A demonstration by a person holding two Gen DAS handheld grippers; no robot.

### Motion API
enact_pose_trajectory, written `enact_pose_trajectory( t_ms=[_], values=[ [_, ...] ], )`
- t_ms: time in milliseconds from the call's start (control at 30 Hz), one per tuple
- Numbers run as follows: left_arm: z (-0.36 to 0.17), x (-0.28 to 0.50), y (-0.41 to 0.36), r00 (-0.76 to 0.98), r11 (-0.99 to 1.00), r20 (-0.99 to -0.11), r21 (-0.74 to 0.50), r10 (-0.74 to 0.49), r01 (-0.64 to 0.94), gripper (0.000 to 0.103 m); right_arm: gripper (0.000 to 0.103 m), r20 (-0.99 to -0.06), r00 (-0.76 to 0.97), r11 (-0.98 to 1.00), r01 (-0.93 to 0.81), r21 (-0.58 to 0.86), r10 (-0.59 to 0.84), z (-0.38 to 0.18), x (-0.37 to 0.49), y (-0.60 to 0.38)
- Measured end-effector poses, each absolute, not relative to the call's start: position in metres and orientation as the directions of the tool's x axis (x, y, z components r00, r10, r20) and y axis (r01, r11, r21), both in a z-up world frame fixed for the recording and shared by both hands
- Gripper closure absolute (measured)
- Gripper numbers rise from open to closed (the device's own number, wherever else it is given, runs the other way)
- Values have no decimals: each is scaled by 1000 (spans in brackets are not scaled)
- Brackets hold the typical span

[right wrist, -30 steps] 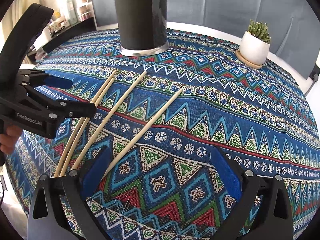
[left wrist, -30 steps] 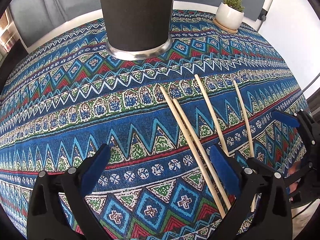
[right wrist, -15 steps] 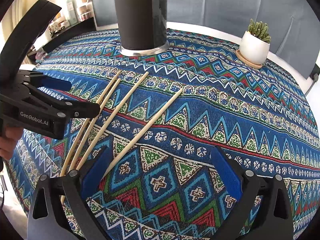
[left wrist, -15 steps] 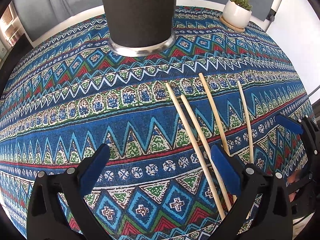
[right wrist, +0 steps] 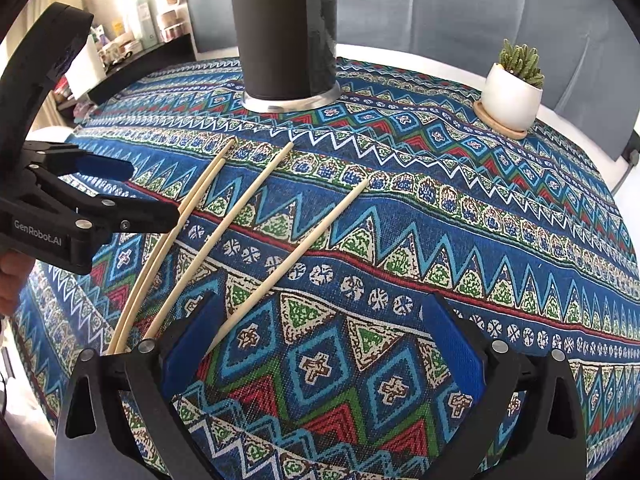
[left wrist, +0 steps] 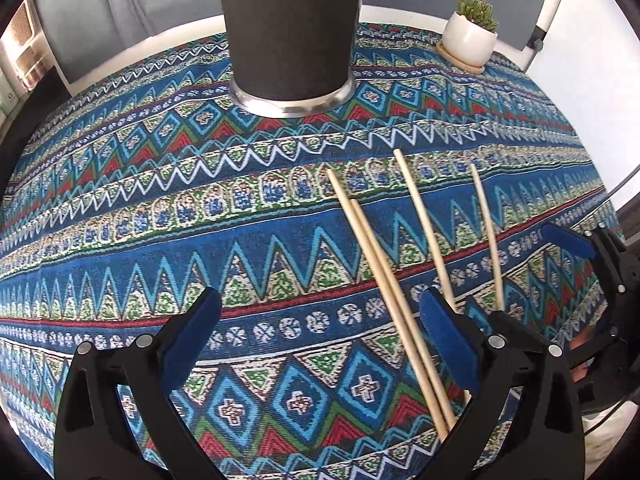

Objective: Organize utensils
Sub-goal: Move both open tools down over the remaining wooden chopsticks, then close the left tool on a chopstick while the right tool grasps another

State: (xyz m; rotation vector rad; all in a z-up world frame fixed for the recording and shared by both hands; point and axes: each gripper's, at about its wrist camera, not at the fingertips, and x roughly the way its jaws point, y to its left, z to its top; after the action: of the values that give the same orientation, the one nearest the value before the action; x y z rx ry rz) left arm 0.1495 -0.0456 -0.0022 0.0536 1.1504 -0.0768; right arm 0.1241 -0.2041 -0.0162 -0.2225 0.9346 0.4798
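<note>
Several pale wooden chopsticks lie fanned on the patterned tablecloth [left wrist: 120, 216]: a touching pair [left wrist: 384, 280] and two single ones [left wrist: 424, 224] [left wrist: 486, 232]. A tall black holder [left wrist: 292, 32] with a metal base stands upright behind them. My left gripper [left wrist: 316, 312] hovers open just left of the pair, whose near ends run under its right finger. In the right wrist view the chopsticks [right wrist: 240, 220] lie left of centre and the holder [right wrist: 286, 28] at the back. My right gripper [right wrist: 320, 320] is open, and the rightmost chopstick [right wrist: 304, 252] ends beside its left pad. The left gripper [right wrist: 140, 192] shows at the left edge.
A small cactus in a white pot [right wrist: 512, 96] stands on a wooden coaster at the table's back right. The round table's edge [left wrist: 600, 184] curves close on the right. A shelf with bottles [right wrist: 148, 20] lies beyond the table on the left. A hand [right wrist: 10, 280] holds the left gripper.
Only slight shifts of both views. The chopsticks and the holder stay where they were, and both grippers remain open.
</note>
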Motion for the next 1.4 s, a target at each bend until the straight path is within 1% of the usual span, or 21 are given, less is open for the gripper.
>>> enact_pose_trajectory(
  t_ms=[33, 133, 267, 333, 433, 567, 667, 733, 967, 1033, 1067, 1100, 1133, 1167, 1200, 1233, 1267, 1300, 1333, 1367, 1400],
  values=[
    [-5, 150, -45, 397, 996, -918, 18, -16, 82, 6, 7, -814, 499, 873, -487, 22, 299, -16, 124, -204],
    [-6, 150, -40, 382, 998, -924, -9, -32, 63, 5, 7, -813, 499, 873, -487, 22, 299, -16, 124, -204],
    [-5, 147, -41, 403, 999, -915, 21, 3, 40, 4, 7, -813, 499, 873, -487, 22, 299, -17, 124, -204],
    [-6, 147, -40, 389, 1000, -921, -13, -15, 7, 4, 7, -814, 499, 875, -483, 24, 298, -17, 124, -204],
    [-7, 146, -48, 412, 1000, -911, -5, -16, 30, 4, 7, -816, 498, 877, -480, 23, 294, -17, 125, -202],
    [-5, 137, -39, 420, 1000, -907, -5, -6, 4, 4, 7, -825, 474, 860, -510, 27, 306, -17, 131, -202],
    [-4, 126, -33, 423, 1000, -906, -5, -14, 21, 4, 7, -846, 448, 864, -502, 28, 288, -16, 137, -204],
    [-6, 119, -37, 409, 998, -913, 34, 9, 54, 4, 7, -852, 443, 868, -496, 28, 281, -16, 140, -206],
    [-6, 108, -37, 451, 995, -893, 32, -15, 95, 5, 7, -847, 464, 892, -450, 26, 258, -18, 139, -207],
    [-4, 103, -33, 453, 991, -891, 27, -37, 133, 8, 7, -842, 471, 893, -448, 27, 262, -17, 138, -208],
    [-3, 101, -29, 454, 989, -890, 24, -44, 144, 13, 9, -832, 488, 892, -451, 20, 265, -17, 135, -210],
    [-1, 98, -24, 458, 989, -888, 21, -49, 148, 21, 9, -825, 499, 892, -451, 15, 266, -18, 131, -212],
    [1, 97, -21, 464, 988, -884, 21, -52, 150, 25, 10, -825, 496, 893, -450, 22, 271, -17, 129, -214],
    [3, 94, -16, 472, 989, -880, 20, -53, 150, 34, 25, -826, 492, 890, -456, 26, 276, -16, 127, -216],
    [5, 92, -10, 482, 990, -875, 19, -51, 139, 48, 57, -821, 497, 887, -461, 27, 283, -12, 124, -220],
    [6, 90, -4, 489, 991, -871, 18, -49, 132, 55, 71, -819, 498, 889, -457, 32, 286, -8, 123, -225],
    [7, 89, 2, 488, 990, -871, 15, -56, 141, 65, 90, -823, 491, 890, -454, 37, 285, -7, 122, -230],
    [8, 91, 7, 484, 989, -873, 10, -63, 146, 76, 97, -827, 484, 889, -456, 43, 288, -7, 122, -236],
    [9, 93, 14, 480, 990, -875, 6, -62, 138, 83, 98, -826, 490, 890, -455, 31, 279, -7, 122, -241],
    [10, 96, 21, 472, 992, -879, -10, -70, 128, 94, 99, -823, 503, 894, -448, 13, 264, -7, 121, -245],
    [9, 101, 27, 465, 993, -880, -45, -92, 111, 98, 99, -820, 514, 903, -429, 11, 254, -7, 122, -252]
  ],
)
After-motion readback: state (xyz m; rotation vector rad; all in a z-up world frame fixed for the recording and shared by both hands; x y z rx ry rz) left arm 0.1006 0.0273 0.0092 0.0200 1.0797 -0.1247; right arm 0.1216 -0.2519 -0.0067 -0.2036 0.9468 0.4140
